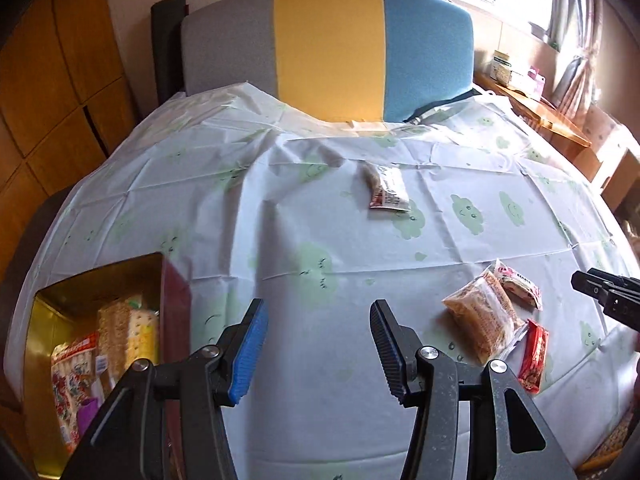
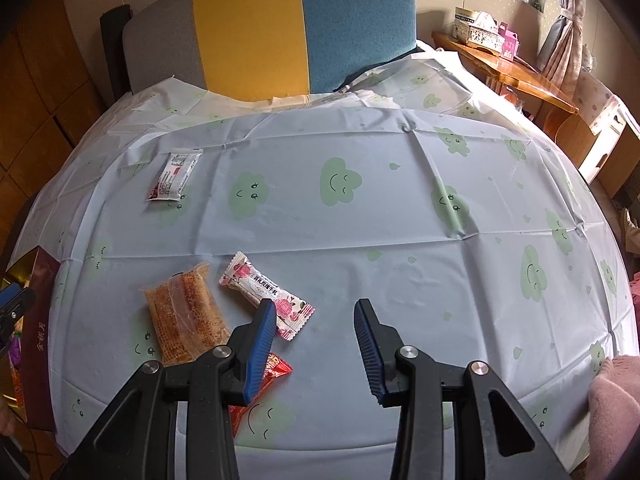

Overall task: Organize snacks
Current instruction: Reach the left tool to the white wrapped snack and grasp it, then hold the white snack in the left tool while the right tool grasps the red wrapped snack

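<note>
Orange-brown snack packet (image 2: 182,314) lies just left of the empty right gripper (image 2: 316,316).

From my right wrist view, three snacks lie together on the tablecloth (image 2: 400,208) at about eight o'clock: the clear-wrapped cake (image 2: 182,316), the flowered candy (image 2: 266,294) just beside it at its three o'clock, and a small sachet (image 2: 276,368) at their six, partly under my right gripper (image 2: 316,320). A lone packet (image 2: 174,176) lies well apart at ten o'clock. The chair back (image 2: 280,28) stands behind the table at twelve. The tin (image 1: 52,312), with snack packs inside, sits at the table's left edge, at eight o'clock from my left gripper (image 1: 320,320).
</note>
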Action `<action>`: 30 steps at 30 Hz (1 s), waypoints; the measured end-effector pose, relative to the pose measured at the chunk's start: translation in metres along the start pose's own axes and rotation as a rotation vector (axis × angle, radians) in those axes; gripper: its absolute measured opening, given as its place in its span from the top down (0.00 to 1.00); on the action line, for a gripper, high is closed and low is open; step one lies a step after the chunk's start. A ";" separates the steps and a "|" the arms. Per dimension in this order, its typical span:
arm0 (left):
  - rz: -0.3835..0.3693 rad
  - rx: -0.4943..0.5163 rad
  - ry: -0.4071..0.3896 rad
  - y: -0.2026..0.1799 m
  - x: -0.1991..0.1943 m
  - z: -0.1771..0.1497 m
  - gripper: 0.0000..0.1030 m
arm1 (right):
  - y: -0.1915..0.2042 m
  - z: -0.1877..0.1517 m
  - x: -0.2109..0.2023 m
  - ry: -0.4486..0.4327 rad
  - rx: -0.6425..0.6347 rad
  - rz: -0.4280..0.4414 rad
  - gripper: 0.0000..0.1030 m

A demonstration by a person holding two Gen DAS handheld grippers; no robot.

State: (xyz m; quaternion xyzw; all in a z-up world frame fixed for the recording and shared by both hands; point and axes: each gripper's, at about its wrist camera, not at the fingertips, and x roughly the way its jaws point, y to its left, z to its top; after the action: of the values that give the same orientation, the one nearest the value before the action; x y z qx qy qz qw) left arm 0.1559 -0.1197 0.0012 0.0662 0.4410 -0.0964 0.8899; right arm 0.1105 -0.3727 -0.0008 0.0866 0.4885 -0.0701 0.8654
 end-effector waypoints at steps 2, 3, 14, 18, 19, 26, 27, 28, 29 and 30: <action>-0.010 0.027 0.011 -0.012 0.016 0.012 0.45 | 0.001 0.001 -0.001 -0.002 0.002 0.019 0.60; -0.016 0.033 0.018 -0.016 0.025 0.018 0.45 | 0.002 0.001 -0.002 -0.001 0.002 0.026 0.60; -0.037 0.061 0.053 -0.052 0.107 0.091 0.38 | 0.006 -0.001 -0.001 0.033 -0.002 0.098 0.60; -0.028 0.101 0.063 -0.067 0.134 0.105 0.38 | 0.007 -0.002 0.000 0.049 0.000 0.115 0.60; -0.025 0.109 0.069 -0.070 0.141 0.108 0.37 | 0.008 -0.002 0.000 0.051 0.001 0.122 0.60; 0.009 0.130 0.103 -0.084 0.180 0.115 0.41 | 0.008 -0.001 -0.007 0.050 0.020 0.190 0.60; -0.009 0.123 0.096 -0.084 0.178 0.115 0.65 | 0.006 -0.001 -0.009 0.047 0.030 0.207 0.60; -0.008 0.118 0.092 -0.084 0.176 0.115 0.67 | 0.005 -0.001 -0.011 0.043 0.042 0.228 0.60; 0.002 0.117 0.093 -0.084 0.173 0.113 0.68 | 0.003 -0.001 -0.014 0.037 0.055 0.249 0.60; -0.004 0.109 0.094 -0.081 0.169 0.109 0.68 | 0.001 0.000 -0.017 0.030 0.071 0.269 0.60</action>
State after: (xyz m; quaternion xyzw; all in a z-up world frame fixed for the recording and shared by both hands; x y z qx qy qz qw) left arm 0.3218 -0.2399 -0.0703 0.1182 0.4764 -0.1188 0.8631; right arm 0.1019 -0.3713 0.0134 0.1831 0.4824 0.0307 0.8560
